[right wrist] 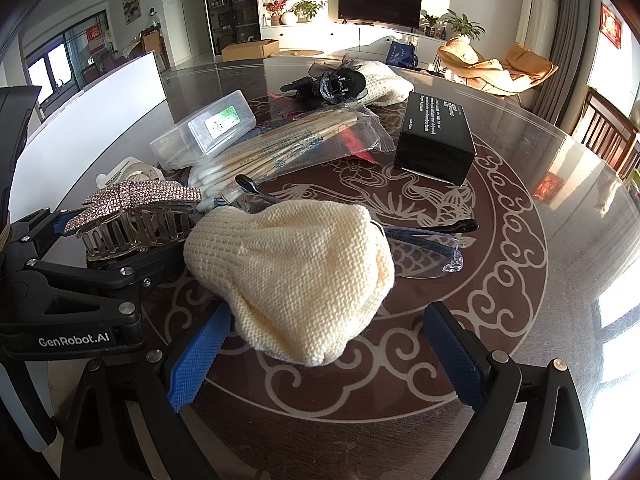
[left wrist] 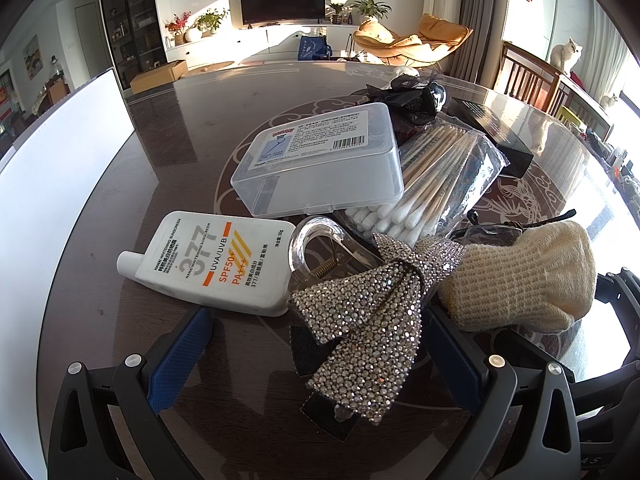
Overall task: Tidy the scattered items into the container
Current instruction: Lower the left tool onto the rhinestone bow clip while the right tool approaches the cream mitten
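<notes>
While both grippers' fingers gape, left [left wrist: 316, 354] straddles bow clip [left wrist: 360, 312], right [right wrist: 320, 352] mitt [right wrist: 292, 276].

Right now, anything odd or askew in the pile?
Yes. The clear plastic box sits tilted, propped on the cotton swab bag. The cream knit glove is draped over the glasses, hiding most of them. Nothing looks spilled or broken.

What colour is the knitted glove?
Cream knitted glove, plain ribbed knit; clearest in the right wrist view.
</notes>
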Demonstrator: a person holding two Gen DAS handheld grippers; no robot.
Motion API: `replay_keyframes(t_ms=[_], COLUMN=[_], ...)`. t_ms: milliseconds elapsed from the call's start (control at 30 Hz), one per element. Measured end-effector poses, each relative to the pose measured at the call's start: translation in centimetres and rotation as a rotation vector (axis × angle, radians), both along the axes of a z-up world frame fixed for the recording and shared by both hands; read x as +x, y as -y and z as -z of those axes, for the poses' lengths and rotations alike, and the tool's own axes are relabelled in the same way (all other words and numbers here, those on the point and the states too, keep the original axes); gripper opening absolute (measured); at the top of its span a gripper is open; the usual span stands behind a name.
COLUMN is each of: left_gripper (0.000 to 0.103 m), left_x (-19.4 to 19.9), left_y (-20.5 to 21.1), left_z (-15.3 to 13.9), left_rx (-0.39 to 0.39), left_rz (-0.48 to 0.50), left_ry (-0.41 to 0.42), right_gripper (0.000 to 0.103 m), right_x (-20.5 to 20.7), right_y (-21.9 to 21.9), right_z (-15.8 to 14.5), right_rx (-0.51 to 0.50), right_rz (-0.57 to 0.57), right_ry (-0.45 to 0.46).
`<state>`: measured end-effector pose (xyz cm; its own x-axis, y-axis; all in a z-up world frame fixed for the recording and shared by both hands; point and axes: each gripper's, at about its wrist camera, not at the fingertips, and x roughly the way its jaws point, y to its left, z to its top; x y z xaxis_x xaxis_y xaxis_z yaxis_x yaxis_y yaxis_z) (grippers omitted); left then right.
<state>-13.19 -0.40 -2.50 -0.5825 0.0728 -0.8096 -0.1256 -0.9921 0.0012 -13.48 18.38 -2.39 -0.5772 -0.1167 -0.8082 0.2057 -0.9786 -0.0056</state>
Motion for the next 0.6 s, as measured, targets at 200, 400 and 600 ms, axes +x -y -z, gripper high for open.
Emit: replay_keyframes(t_ms=[200, 400, 600], left_gripper=[0.103, 0.103, 0.103], left_x=[0.01, 0.02, 0.37], left_y=[-0.01, -0.01, 0.06], left_z=[0.01, 0.03, -0.09], left_rx=[0.001, 0.001, -0.004], left_rz=[-0.001, -0.001, 0.018], left_ry=[0.000, 0.000, 0.024], right_gripper=[0.098, 0.098, 0.098], right_x=[0.01, 0.08, 0.55], right_y=[0.00, -0.08, -0.18], right_z=[0.00, -0.01, -0.13], right_rx=[0.001, -0.002, 0.000], right_rz=[0.000, 0.000, -0.055], right_ry=[0.000, 0.001, 0.005])
